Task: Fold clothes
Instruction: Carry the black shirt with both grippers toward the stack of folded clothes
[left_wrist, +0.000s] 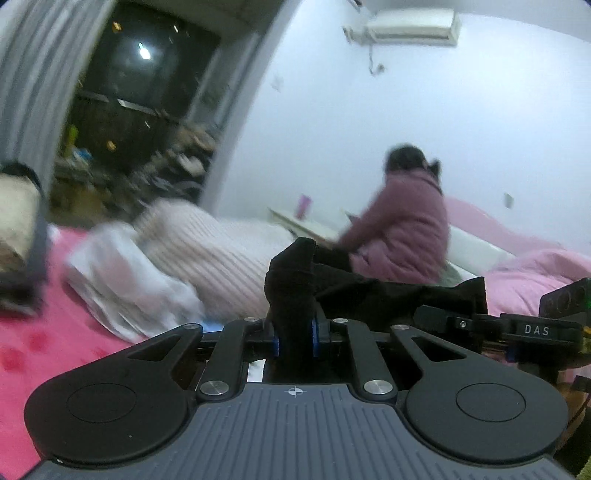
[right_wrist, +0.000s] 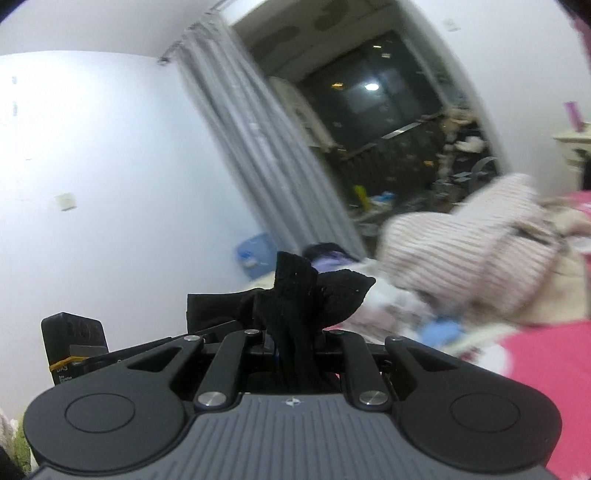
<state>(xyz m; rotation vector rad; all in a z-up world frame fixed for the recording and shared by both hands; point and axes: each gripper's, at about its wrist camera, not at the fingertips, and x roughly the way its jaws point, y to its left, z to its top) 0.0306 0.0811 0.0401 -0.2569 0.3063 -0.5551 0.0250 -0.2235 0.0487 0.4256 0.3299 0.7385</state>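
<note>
Left wrist view: one left gripper (left_wrist: 295, 334) is clamped on one black garment (left_wrist: 295, 284). The cloth stands bunched between the blue pads (left_wrist: 316, 338) and rises above the fingertips. From there it stretches rightward as a taut band toward the right gripper (left_wrist: 517, 328), whose black body enters at the right edge of this view. The garment is held in the air, clear of the bed (left_wrist: 33, 343).

On the bed, from left to right: one dark-edged tan item (left_wrist: 18, 229) at the left edge, too blurred to identify; one white plastic bag (left_wrist: 122, 288) near the middle; one striped pillow (left_wrist: 207, 254) touching the bag behind it; one person in a mauve coat (left_wrist: 402, 232) sitting at the far side; one pink quilt (left_wrist: 535, 273) at the right edge. One air conditioner (left_wrist: 412, 24) hangs on the wall above.

Right wrist view: the right gripper (right_wrist: 295, 343) is clamped on the same black garment (right_wrist: 295, 291). The cloth is pinched between the fingers and bunches above them; its pads are hidden by the cloth. A flap points right, and a band leads left toward the left gripper (right_wrist: 74, 343), seen at the left edge.

Behind: one grey curtain (right_wrist: 251, 140), one dark window (right_wrist: 373, 99), the striped pillow (right_wrist: 461, 251) at right, and the pink bed (right_wrist: 546, 369) at the lower right corner.
</note>
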